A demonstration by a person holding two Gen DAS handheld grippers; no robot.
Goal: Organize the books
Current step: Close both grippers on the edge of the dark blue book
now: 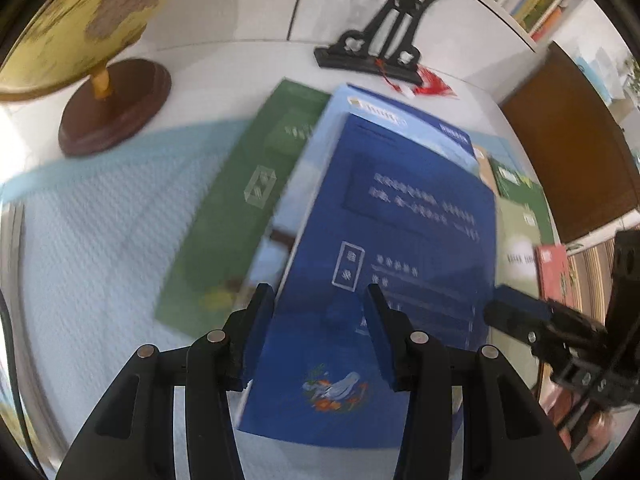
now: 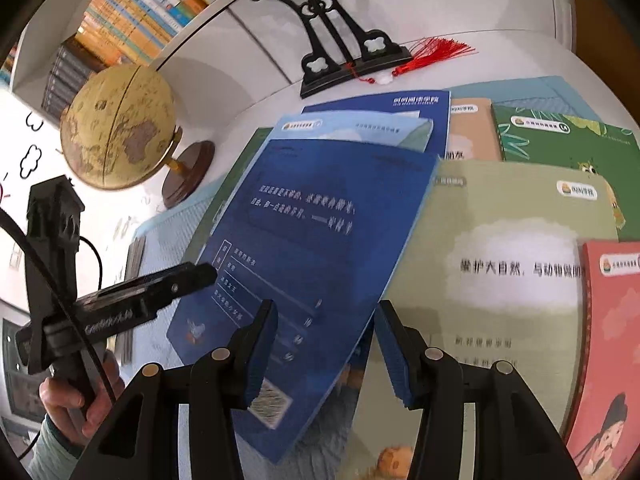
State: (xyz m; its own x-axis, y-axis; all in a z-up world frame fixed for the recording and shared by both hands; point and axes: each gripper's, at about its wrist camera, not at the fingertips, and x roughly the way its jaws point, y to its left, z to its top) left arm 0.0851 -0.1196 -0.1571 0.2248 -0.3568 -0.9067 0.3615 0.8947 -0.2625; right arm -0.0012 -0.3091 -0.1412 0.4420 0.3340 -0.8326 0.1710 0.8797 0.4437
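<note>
books are spread over the tabletop [image 2: 460, 64] toward its back edge — the dark blue book [image 1: 392, 264] tops a pile. left gripper [image 1: 320, 300] and right gripper [image 2: 326, 312] are held released above it; edges should be squared before stacking.
</note>
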